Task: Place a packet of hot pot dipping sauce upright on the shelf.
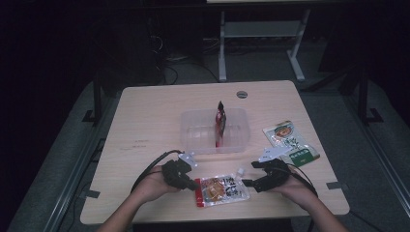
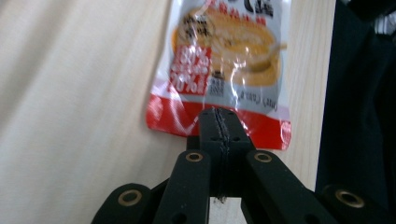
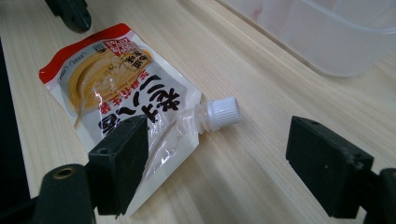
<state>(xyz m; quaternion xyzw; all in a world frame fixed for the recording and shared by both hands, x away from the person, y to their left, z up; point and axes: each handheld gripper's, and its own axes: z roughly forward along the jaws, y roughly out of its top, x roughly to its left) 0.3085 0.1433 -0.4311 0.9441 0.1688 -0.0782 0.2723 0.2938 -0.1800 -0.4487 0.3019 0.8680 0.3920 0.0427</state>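
Clear plastic tub [image 1: 193,130] holds an upright red sachet [image 1: 220,123]; at its six o'clock a spouted pouch [image 1: 221,189] lies on the wooden table [image 1: 145,121], the left gripper [image 1: 193,184] closed and empty, the right gripper [image 1: 247,182] wide open.

Dim lab: bare test table [image 1: 145,121], desk frames [image 1: 261,34], floor cables [image 1: 169,58].

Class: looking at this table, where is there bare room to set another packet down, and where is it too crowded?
Free: the wide strip of table left of the clear tub, and the far edge behind the tub. Crowded: the near edge, where the left gripper and right gripper flank the spouted pouch, and the right side by the green packet.
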